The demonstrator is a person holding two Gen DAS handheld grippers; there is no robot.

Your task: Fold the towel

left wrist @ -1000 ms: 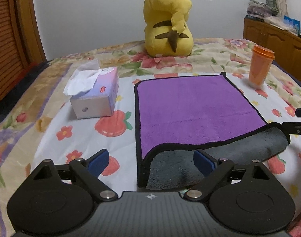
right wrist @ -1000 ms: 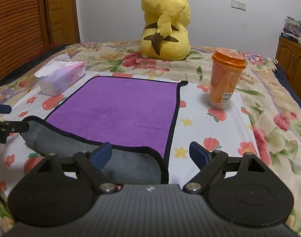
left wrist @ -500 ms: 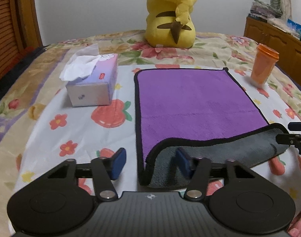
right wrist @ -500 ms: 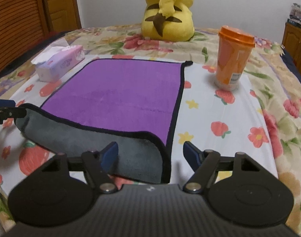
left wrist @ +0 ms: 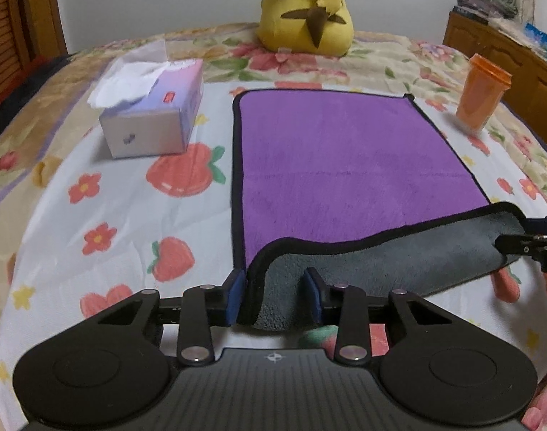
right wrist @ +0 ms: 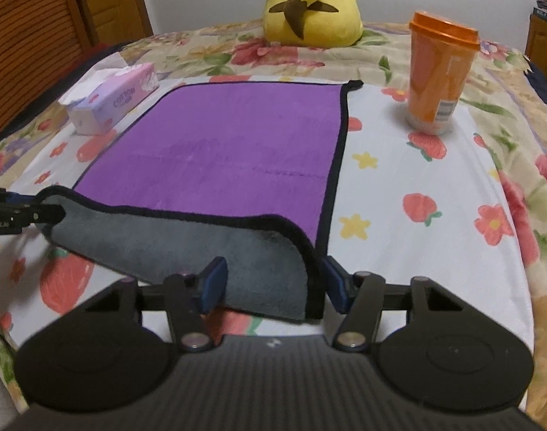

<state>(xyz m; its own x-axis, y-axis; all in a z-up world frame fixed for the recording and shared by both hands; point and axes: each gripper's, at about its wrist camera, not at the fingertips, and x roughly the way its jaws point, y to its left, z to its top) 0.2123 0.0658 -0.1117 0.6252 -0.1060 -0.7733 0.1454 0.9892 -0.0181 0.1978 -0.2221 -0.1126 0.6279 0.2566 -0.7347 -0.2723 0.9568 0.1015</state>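
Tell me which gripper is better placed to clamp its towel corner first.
Left, narrowly. The left gripper has its jaws nearer together around the near-left corner of the towel. The right gripper also straddles its corner but stands wider open.

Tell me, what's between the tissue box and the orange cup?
The purple towel lies spread flat between the tissue box and the orange cup, clearest in the right wrist view.

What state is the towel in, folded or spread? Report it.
Mostly spread: the towel lies flat, purple side up; only its near edge is curled over, grey underside showing, between the left gripper and right gripper.
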